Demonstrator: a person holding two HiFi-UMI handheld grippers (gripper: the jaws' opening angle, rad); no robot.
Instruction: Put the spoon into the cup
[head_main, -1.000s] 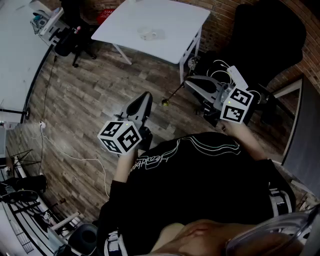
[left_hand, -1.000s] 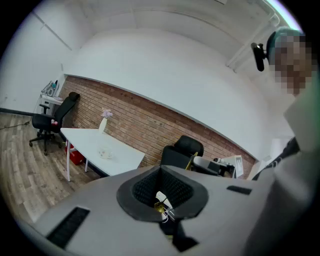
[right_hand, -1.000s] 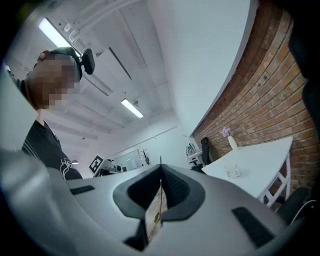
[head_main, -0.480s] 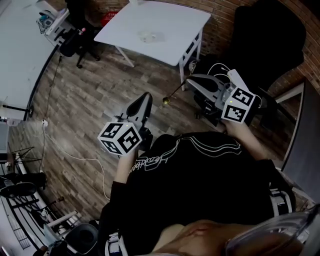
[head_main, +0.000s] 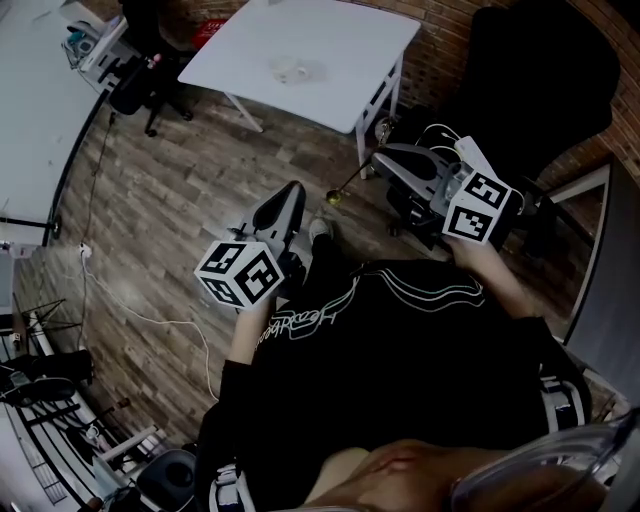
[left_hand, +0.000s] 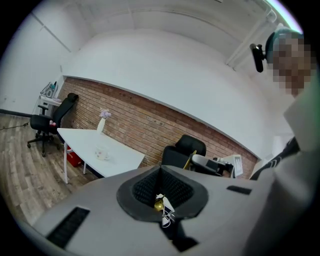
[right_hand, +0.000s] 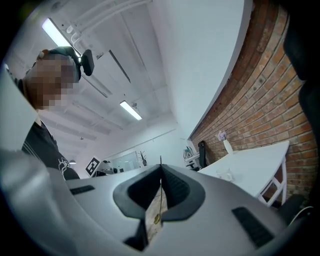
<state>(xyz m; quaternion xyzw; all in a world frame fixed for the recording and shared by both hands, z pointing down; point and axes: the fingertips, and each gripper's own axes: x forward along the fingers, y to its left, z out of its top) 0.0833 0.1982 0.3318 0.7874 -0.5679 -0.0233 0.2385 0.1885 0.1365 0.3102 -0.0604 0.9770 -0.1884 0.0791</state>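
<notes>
Readable writing: none. Only square black-and-white codes on the left marker cube and the right marker cube; white script on the black shirt, too warped to read.

Clamped in the right gripper, jaws shut tight on the thin handle: the spoon. Long axis in the head view from 2 o'clock at the jaws to 8 o'clock at the gold bowl end. Bowl end free, hanging over the wooden floor, near the white shoe at its 7 o'clock. In the right gripper view, handle seen as a dark line straight up the seam between the pads.

Left gripper at 8 o'clock of the spoon, apart from it, jaws pressed together with nothing held. Gold bowl end seen past them, through the gap below the seam.

Cup upright on the white table, at 11 o'clock of the spoon and well apart from both grippers. Black chair at 2 o'clock of the right gripper.
</notes>
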